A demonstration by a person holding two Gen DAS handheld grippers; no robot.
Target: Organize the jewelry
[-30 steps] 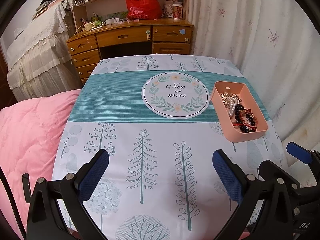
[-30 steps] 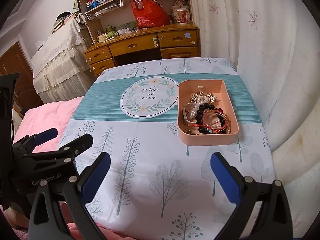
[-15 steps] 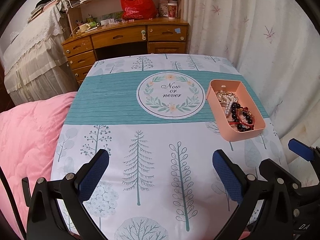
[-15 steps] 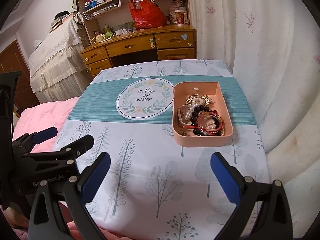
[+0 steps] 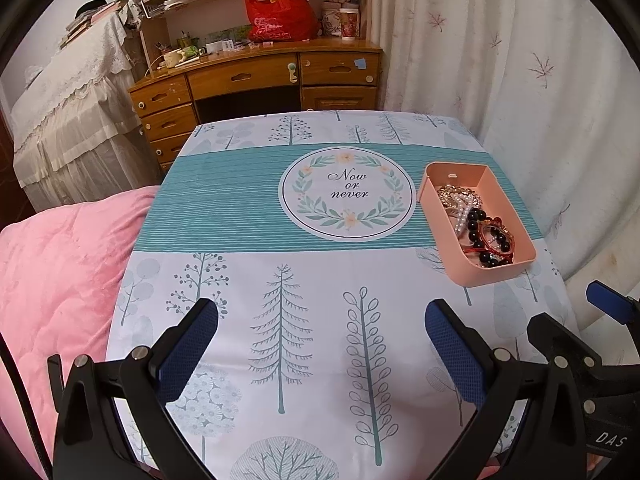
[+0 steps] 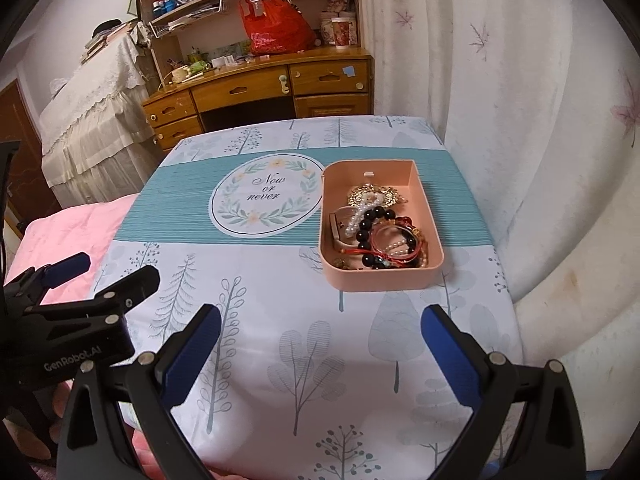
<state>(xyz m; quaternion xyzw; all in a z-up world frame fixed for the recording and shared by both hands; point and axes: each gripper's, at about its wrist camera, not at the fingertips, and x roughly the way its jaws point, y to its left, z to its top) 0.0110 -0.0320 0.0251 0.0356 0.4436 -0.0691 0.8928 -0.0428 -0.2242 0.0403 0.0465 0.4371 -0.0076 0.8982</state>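
The pink tray (image 6: 382,276) sits at one o'clock on the cloth (image 6: 280,320), heaped with tangled jewelry (image 6: 380,228): pearls, black beads, red cords. Both the left gripper (image 5: 320,344) and the right gripper (image 6: 320,344) hang with jaws wide apart and empty, well short of it. Best to come down with the right one over a single loose strand at the heap's edge and pinch only that, lest the whole knot lift together.

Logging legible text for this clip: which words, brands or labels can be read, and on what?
"Now or never": round wreath emblem on the tablecloth.
"GenRobot.AI": body of the left gripper, seen from the right wrist.
"DAS": body of the right gripper, cut off at the frame edge.
Red bag print, shelf book spines: too blurred.
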